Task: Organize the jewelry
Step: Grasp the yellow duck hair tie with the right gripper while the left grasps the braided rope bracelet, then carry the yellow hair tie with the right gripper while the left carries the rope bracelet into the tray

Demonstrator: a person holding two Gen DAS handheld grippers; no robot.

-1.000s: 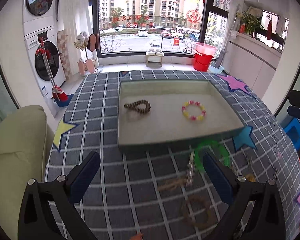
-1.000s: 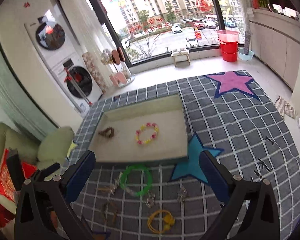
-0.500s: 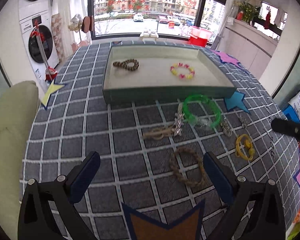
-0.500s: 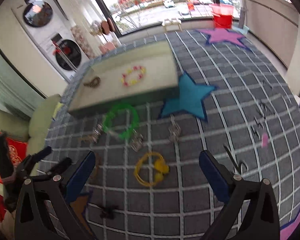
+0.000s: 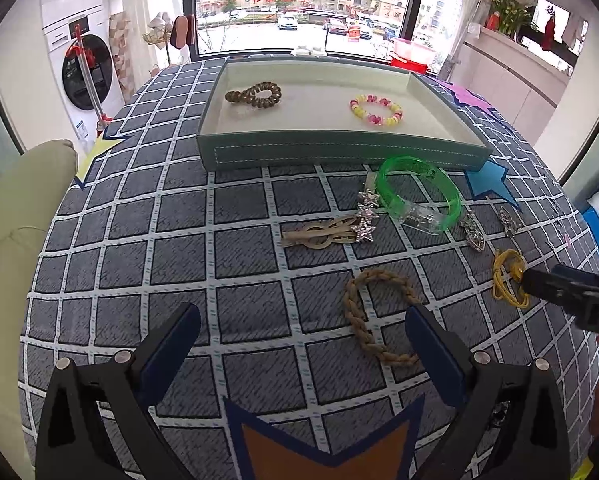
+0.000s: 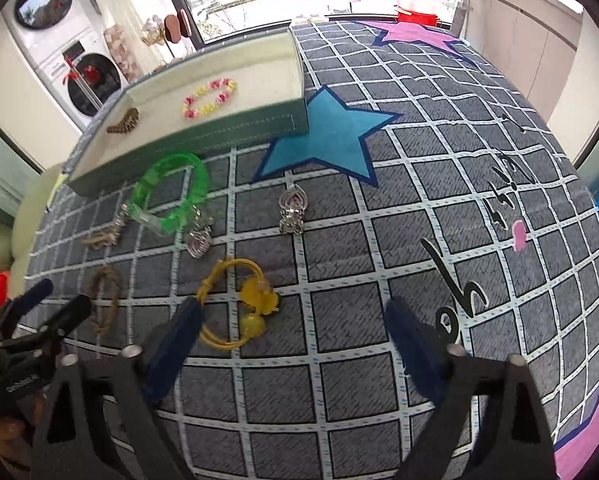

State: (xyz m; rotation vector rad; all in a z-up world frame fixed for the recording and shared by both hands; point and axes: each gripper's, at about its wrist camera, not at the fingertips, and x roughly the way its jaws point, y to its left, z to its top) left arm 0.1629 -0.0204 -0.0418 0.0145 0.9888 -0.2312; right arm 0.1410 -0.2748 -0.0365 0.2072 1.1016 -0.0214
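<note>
A: Right wrist view first: the right claw [image 6: 289,320] sits much lower over the checked cloth [image 6: 379,208] than a second ago, when the tray lay further ahead. Its jaws have just been closing a little but stand apart, with the yellow hair tie [image 6: 239,304] partly between them; the left fingertip [image 6: 189,312] is at the tie's edge, and I can't tell whether it touches.

B: And the left wrist view?

A: The left claw [image 5: 299,332] has come down too. Its jaws are wide apart and hold nothing; the braided bracelet [image 5: 375,312] lies just ahead, its near end hidden behind the right fingertip [image 5: 423,328].

B: Anything hard to read?

A: The yellow tie is half covered there by the other claw's finger coming in from the right. The small silver clips [image 6: 291,210] are too fine to make out. A gold clip [image 5: 319,234] and a star clip [image 5: 367,212] overlap each other.

B: The tray?

A: The green tray [image 5: 339,154] holds a brown coil hair tie [image 5: 255,94] on the left and a pink and yellow bead bracelet [image 5: 375,110] on the right, well apart. A green bangle [image 5: 419,194] lies on the cloth just beside the tray's near wall.
</note>
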